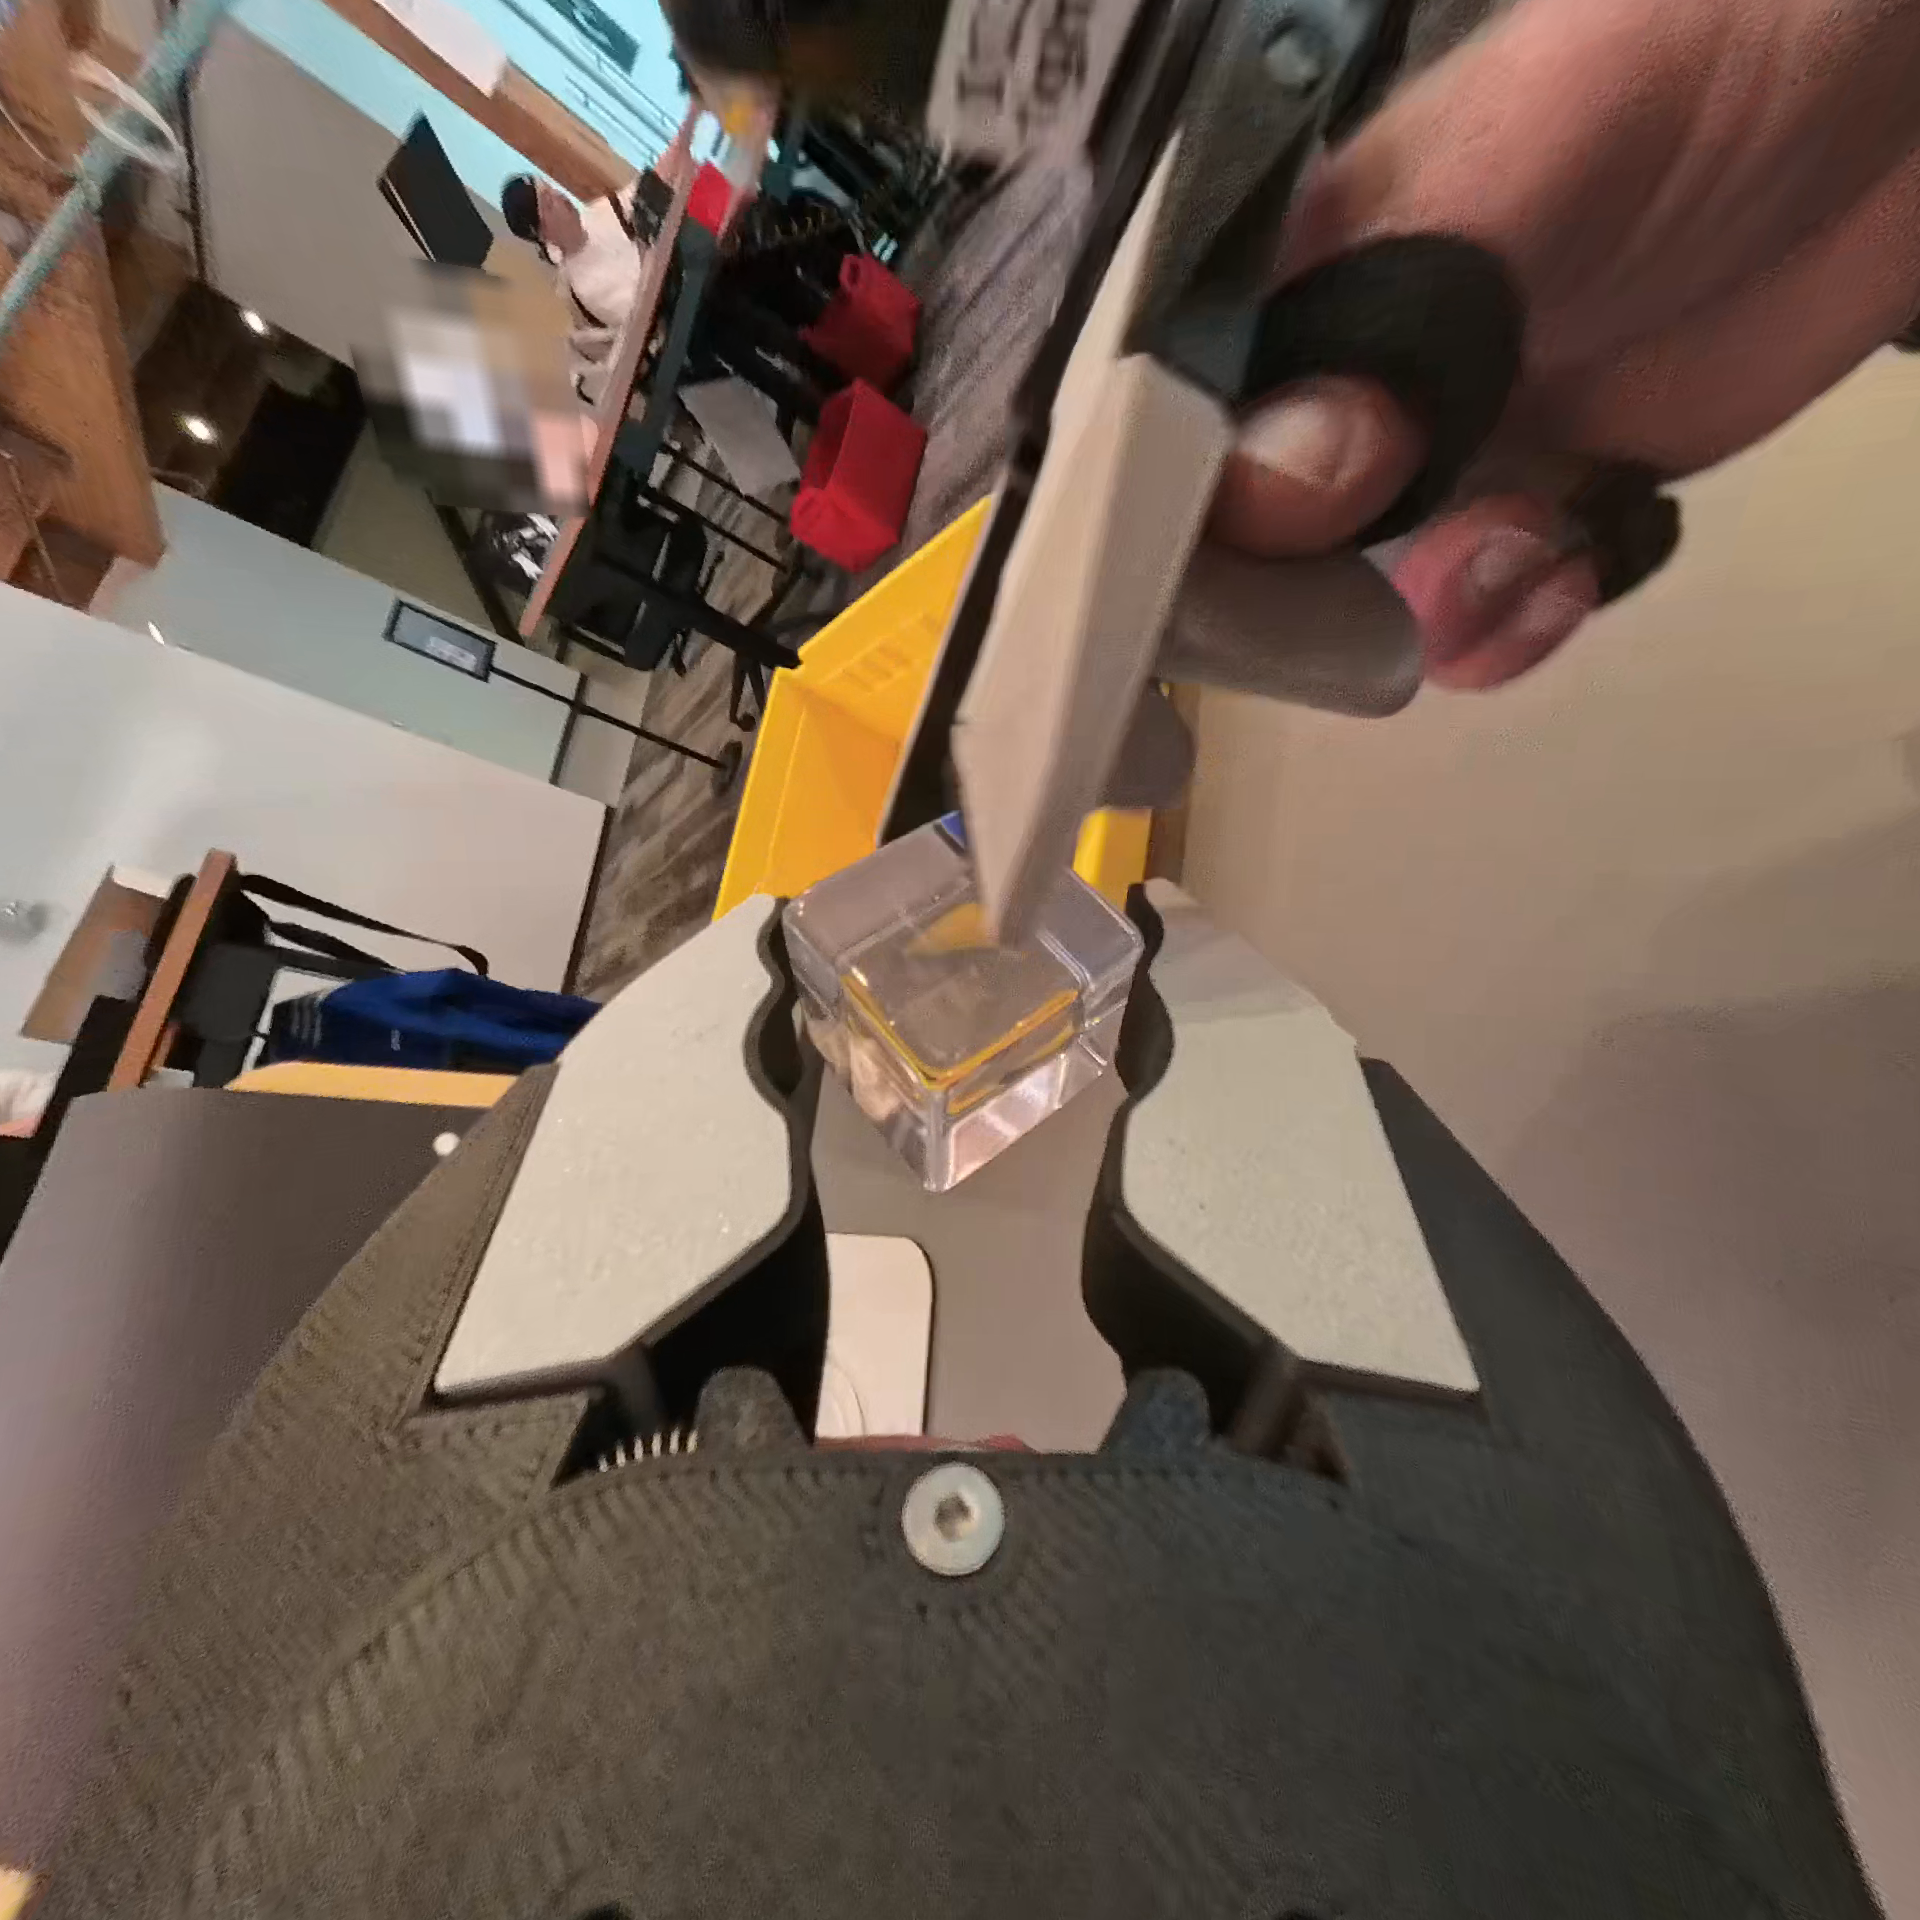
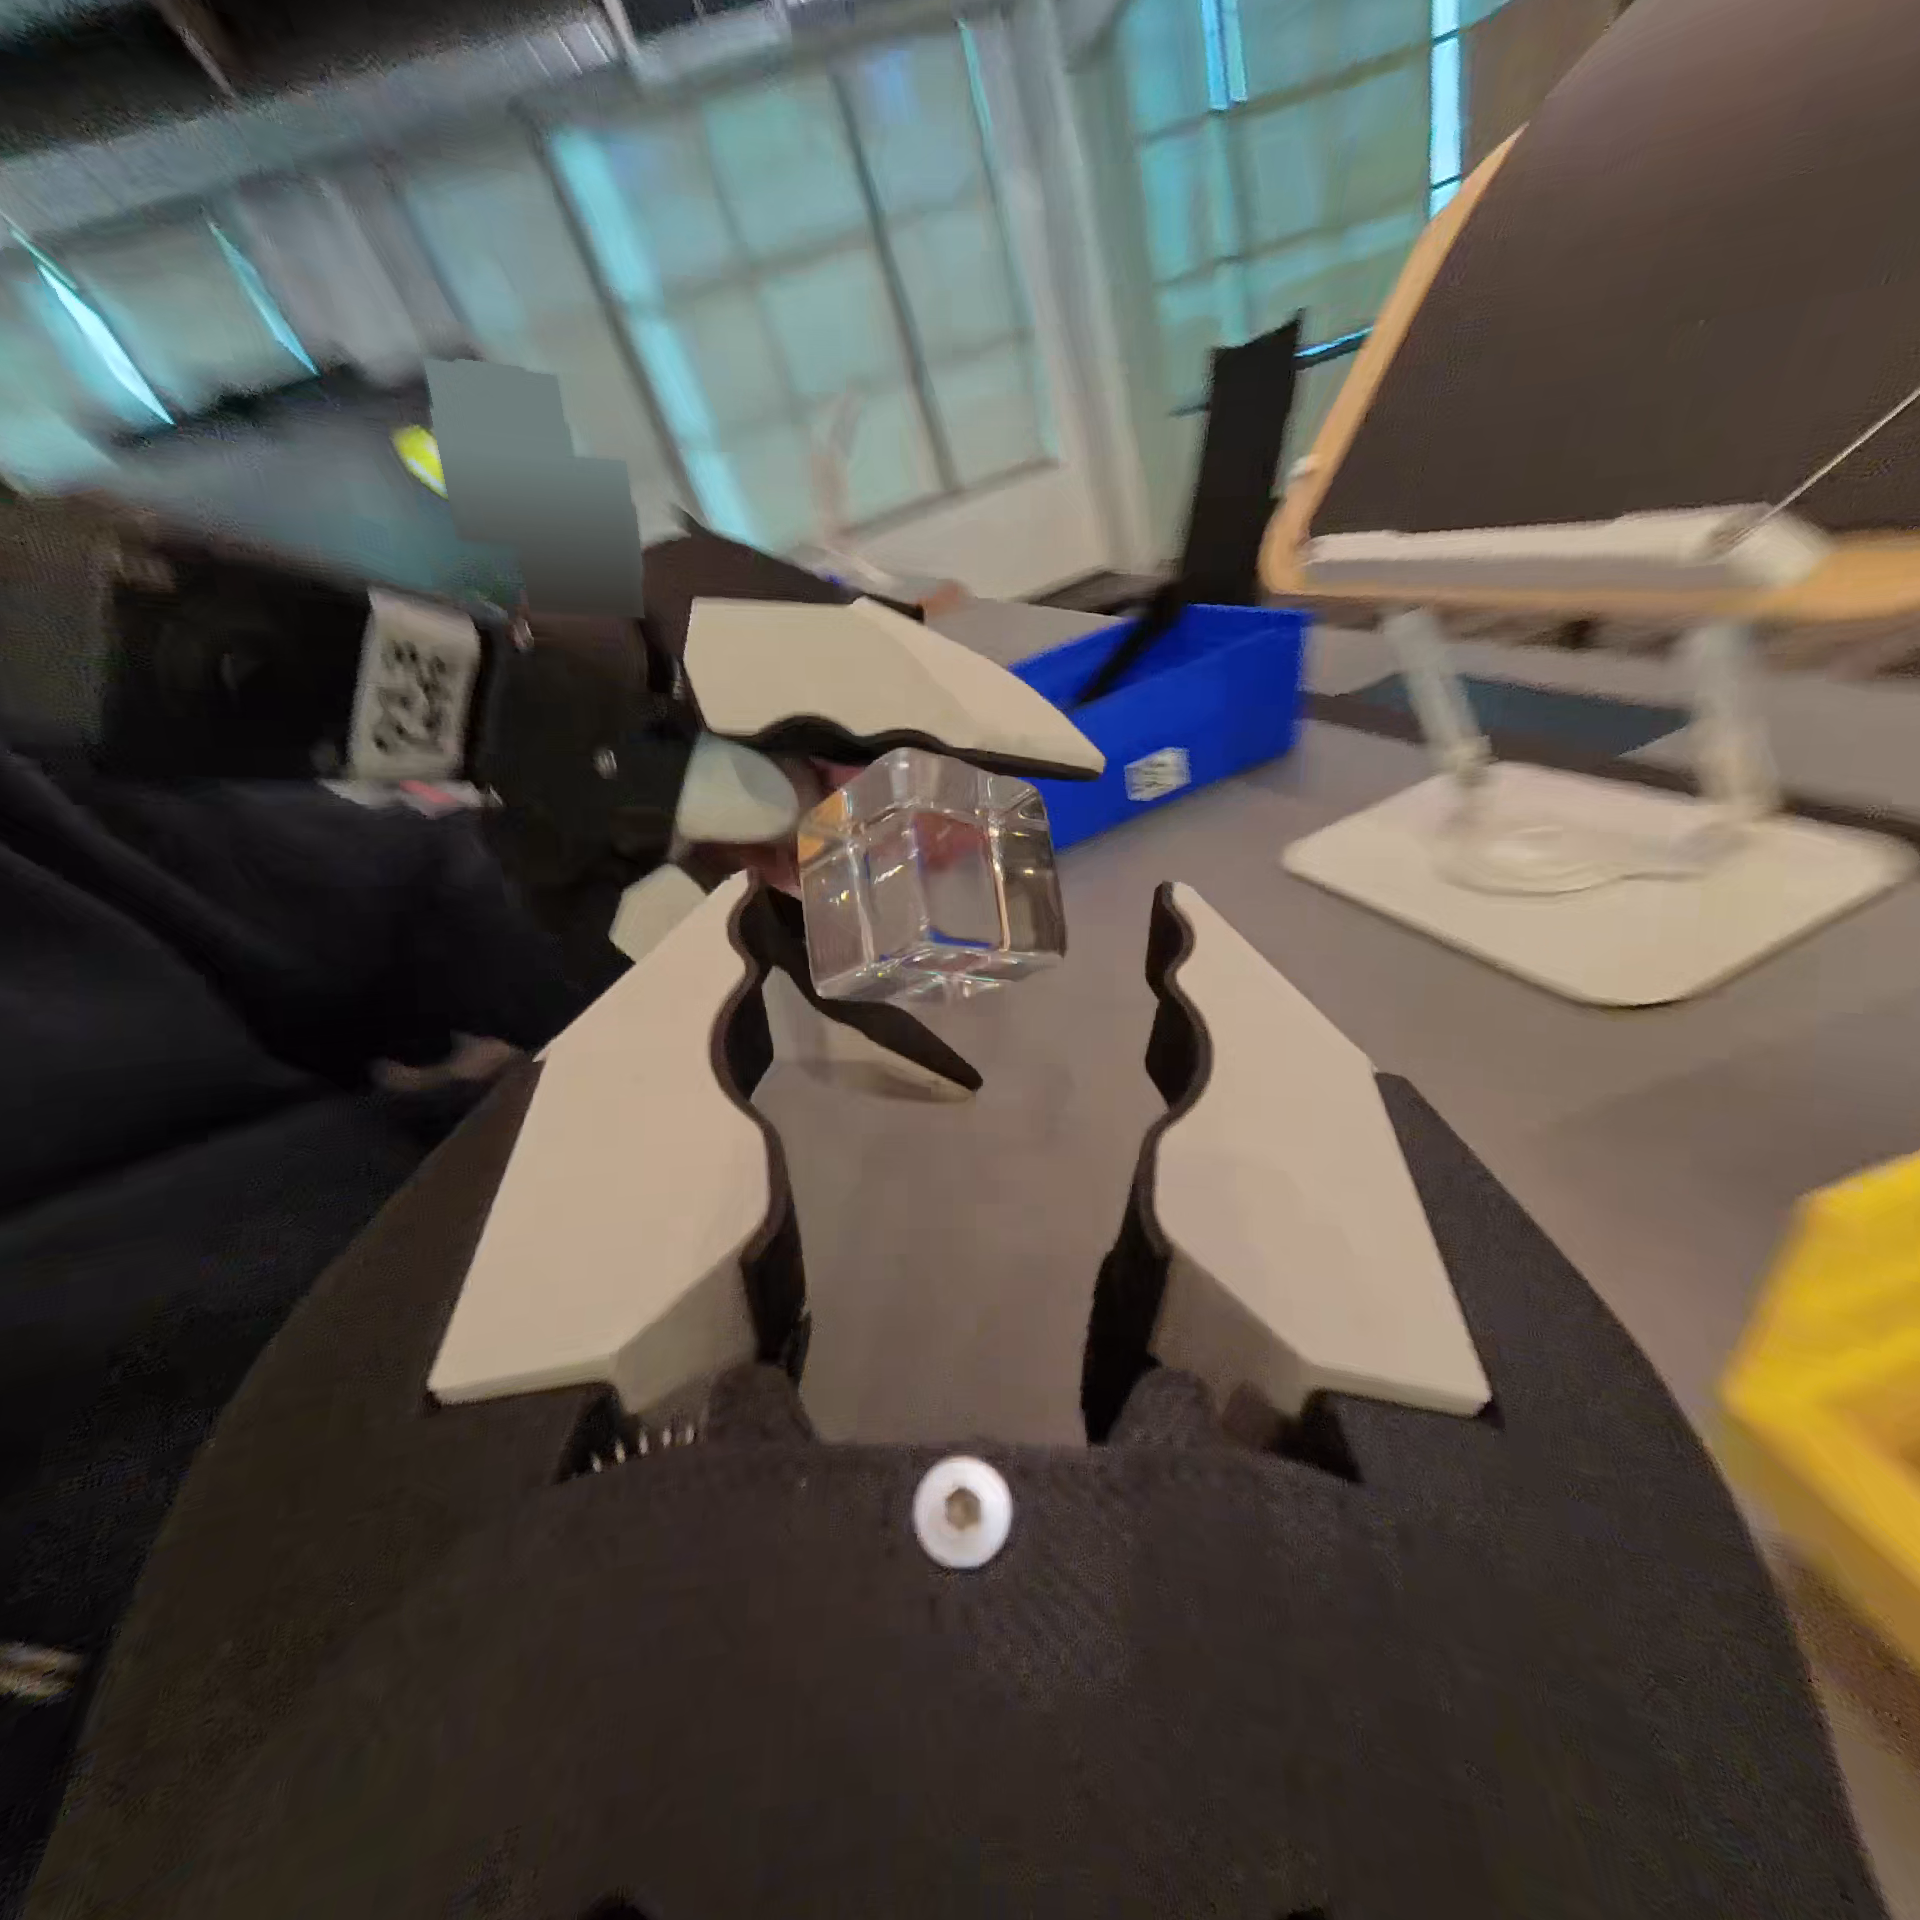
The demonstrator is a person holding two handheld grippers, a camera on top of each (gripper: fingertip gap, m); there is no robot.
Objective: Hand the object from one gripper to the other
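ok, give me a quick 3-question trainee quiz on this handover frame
1. True or false: the right gripper is clamped on the clear cube.
2. What holds the cube? A) the left gripper alone B) both grippers C) neither gripper
3. Fill in: in the right wrist view, the bin behind the cube is ___ in colour.

Key: 1 false, its jaws stand open around the cube; 2 A; 3 blue.
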